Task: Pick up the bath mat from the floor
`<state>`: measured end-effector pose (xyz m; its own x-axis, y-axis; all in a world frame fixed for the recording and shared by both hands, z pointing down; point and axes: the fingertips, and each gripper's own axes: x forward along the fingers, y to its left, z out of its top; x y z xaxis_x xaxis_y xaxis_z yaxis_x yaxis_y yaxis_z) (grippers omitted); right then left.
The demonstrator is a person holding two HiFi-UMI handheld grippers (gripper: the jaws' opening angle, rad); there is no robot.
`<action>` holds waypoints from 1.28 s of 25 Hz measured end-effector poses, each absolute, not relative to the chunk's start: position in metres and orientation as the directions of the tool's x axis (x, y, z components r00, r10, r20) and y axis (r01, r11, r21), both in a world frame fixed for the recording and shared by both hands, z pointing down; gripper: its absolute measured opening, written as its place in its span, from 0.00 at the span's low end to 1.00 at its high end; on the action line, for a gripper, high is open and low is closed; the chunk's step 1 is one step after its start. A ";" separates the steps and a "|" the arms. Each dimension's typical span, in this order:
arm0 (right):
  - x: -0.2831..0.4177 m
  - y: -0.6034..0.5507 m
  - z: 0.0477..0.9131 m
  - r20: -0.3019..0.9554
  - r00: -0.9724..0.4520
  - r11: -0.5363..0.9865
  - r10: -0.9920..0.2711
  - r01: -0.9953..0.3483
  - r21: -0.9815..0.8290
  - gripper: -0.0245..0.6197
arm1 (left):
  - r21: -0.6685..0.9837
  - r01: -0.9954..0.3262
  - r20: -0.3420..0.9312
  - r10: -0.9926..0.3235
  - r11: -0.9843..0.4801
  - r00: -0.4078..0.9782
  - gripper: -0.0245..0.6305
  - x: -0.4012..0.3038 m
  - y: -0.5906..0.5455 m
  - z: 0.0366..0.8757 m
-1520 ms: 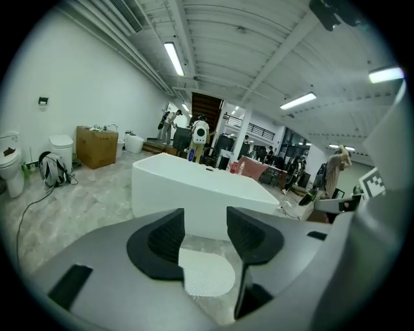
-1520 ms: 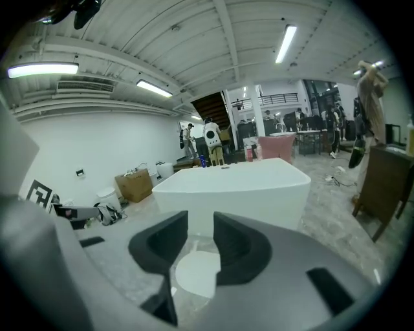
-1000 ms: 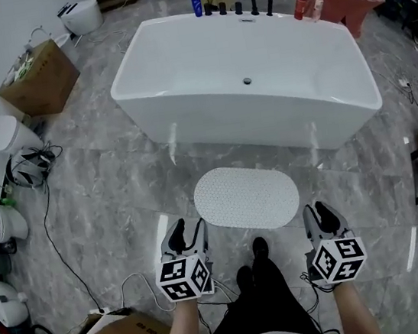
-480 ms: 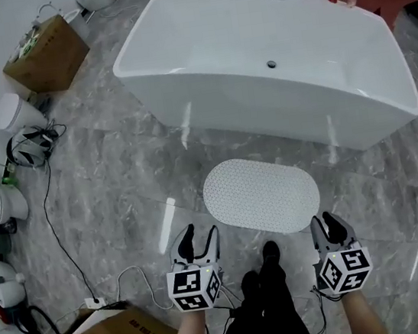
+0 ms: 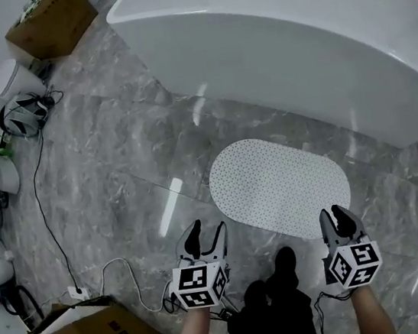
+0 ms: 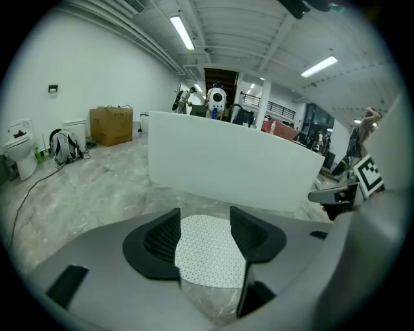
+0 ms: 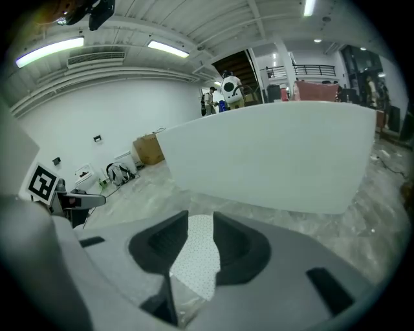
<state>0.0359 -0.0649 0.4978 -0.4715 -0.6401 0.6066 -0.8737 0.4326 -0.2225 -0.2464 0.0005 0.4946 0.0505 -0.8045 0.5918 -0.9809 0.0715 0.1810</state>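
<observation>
Centrally, the bath mat (image 5: 280, 187) lies flat on the floor (image 5: 115, 160) just beside the bathtub (image 5: 278, 52). On its side away from the bathtub: left gripper (image 5: 206, 233), jaws opening, empty; right gripper (image 5: 336, 218), jaws parted, empty.

floor (image 5: 116, 167): marble | on it: bath mat (image 5: 279, 183), bathtub (image 5: 276, 37), box (image 5: 50, 22), perhaps bag (image 5: 24, 115)

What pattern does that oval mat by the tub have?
The mat is white with tiny dark dots all over, clearest in the head view.

No text, labels, brands, numbers or signs legible in any view
</observation>
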 end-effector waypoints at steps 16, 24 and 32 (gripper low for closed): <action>0.004 -0.113 0.746 0.557 -0.533 0.510 -0.637 -0.833 -0.214 0.23 | 0.164 -0.981 0.574 -0.819 0.107 0.006 0.43 -0.279 -0.040 0.762; -0.015 -0.120 0.807 0.549 -0.552 0.530 -0.628 -0.820 -0.218 0.23 | 0.166 -0.979 0.580 -0.815 0.117 0.001 0.44 -0.289 -0.048 0.833; -0.022 -0.125 0.822 0.551 -0.560 0.519 -0.619 -0.818 -0.249 0.23 | 0.154 -0.979 0.599 -0.800 0.133 -0.015 0.48 -0.312 -0.078 0.866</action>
